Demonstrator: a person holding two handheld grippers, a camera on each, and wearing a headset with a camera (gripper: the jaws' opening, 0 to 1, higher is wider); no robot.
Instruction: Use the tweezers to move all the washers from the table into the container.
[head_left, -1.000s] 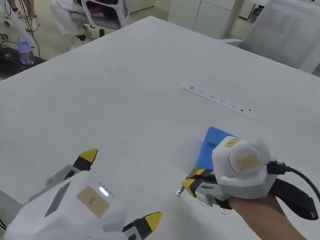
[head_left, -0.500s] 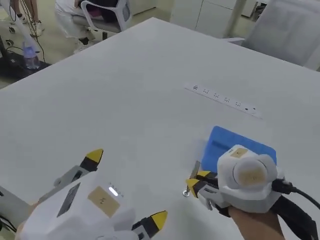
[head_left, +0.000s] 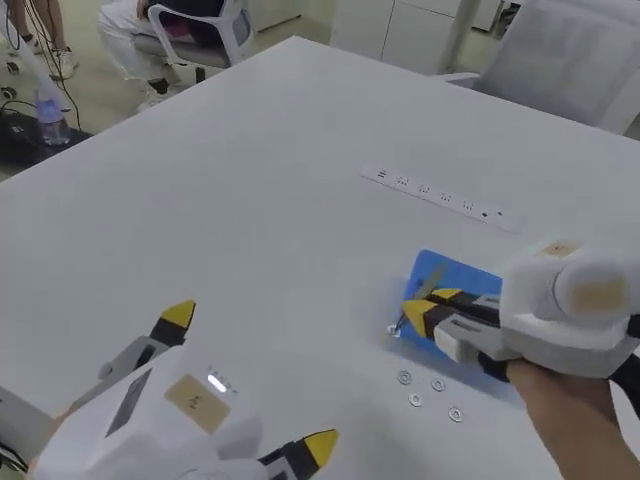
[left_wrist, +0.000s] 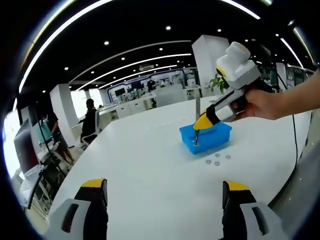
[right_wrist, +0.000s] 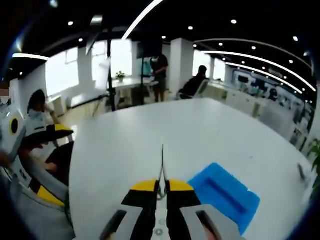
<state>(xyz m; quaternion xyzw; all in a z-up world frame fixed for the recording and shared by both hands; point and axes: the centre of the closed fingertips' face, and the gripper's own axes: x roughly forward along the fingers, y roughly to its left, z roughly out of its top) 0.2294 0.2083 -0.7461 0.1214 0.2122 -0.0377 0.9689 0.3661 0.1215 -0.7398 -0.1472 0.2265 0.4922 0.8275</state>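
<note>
white table (head_left: 250, 200), tweezers (right_wrist: 162, 167) at container (head_left: 452, 272) edge

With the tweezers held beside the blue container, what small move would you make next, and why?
Probably shift the right gripper slightly so the tweezers tip clears the blue container rim, then release: the tip seems to hold a washer at the container's edge, and four washers lie on the table.

**Open-plan office, white furnishings**

One large white table (head_left: 250, 200) with a power strip (head_left: 440, 200) lying on it. Office chair (head_left: 238, 24) and white cabinets (head_left: 400, 30) beyond its far edge. Black ceiling (left_wrist: 150, 30) with curved light strips (left_wrist: 145, 64) and spotlights. White columns (left_wrist: 62, 107). Bright windows (right_wrist: 65, 65).
</note>
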